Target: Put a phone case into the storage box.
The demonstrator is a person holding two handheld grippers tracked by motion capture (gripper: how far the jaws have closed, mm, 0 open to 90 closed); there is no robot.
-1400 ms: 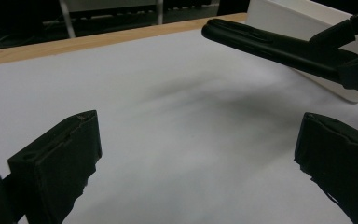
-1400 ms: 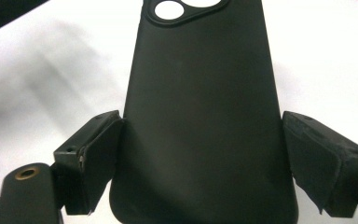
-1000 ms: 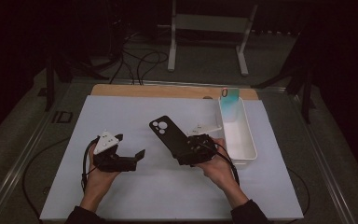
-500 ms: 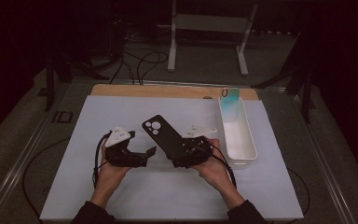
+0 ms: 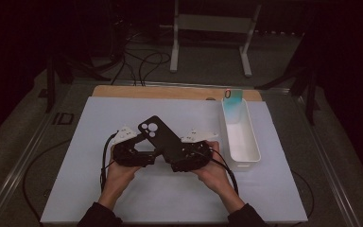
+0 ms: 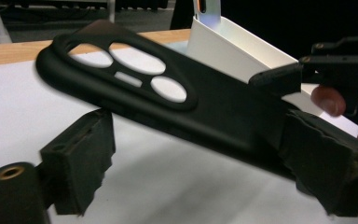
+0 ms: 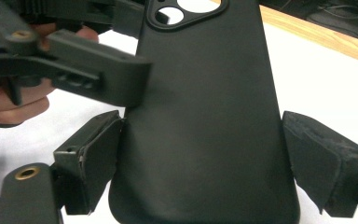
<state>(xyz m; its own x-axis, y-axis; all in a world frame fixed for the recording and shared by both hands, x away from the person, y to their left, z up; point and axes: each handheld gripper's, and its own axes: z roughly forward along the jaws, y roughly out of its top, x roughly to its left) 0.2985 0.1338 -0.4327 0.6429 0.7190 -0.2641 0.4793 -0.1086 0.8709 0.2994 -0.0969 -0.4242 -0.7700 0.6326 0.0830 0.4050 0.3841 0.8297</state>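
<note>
the black phone case (image 5: pixel 161 138) hangs tilted above the white counter (image 5: pixel 90 142), held by its lower end in the right claw (image 5: pixel 174 156), whose pads press its 2 long edges. the left claw (image 5: pixel 152 152) has just been closing around its side edge, pads not clearly pressing. a white bin (image 5: pixel 240 137) stands just beside the right hand.

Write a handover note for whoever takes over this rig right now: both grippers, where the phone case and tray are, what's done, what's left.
Right gripper: holds the black phone case by its lower end, above the white mat.
Left gripper: jaws either side of the case's edge, just been closing; grip not confirmed.
White tray: at the mat's right edge.
Done: case lifted.
Left: probably secure the two-handed hold.
</note>
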